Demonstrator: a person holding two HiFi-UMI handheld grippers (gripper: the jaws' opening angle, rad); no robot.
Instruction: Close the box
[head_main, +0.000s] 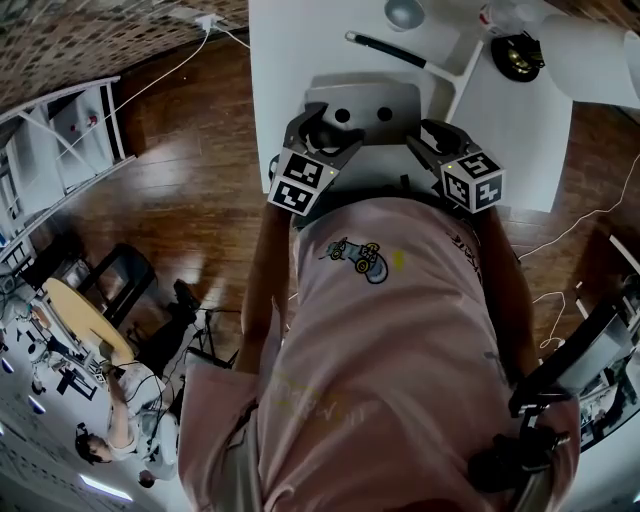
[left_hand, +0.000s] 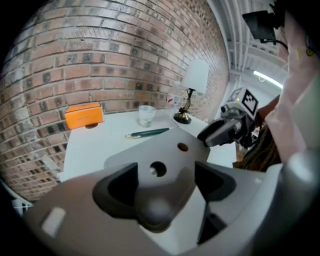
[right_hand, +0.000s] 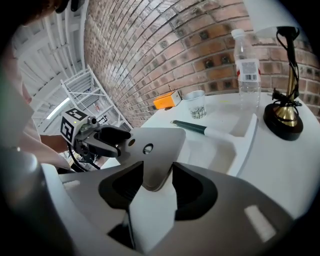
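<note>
White table (head_main: 300, 60) against a brick wall (left_hand: 100, 50), over a wood floor (head_main: 180, 180). Open white box (head_main: 468, 62) mid-table with a pen (head_main: 385, 48) across it. Its grey two-holed lid (head_main: 360, 105) lies flat. The left gripper (head_main: 325, 135) and right gripper (head_main: 432, 140) are each part-open, pinching a near lid corner.

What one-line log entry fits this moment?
phase: closing box | left gripper: shut on lid | right gripper: shut on lid | box: open | pen: beyond lid
</note>
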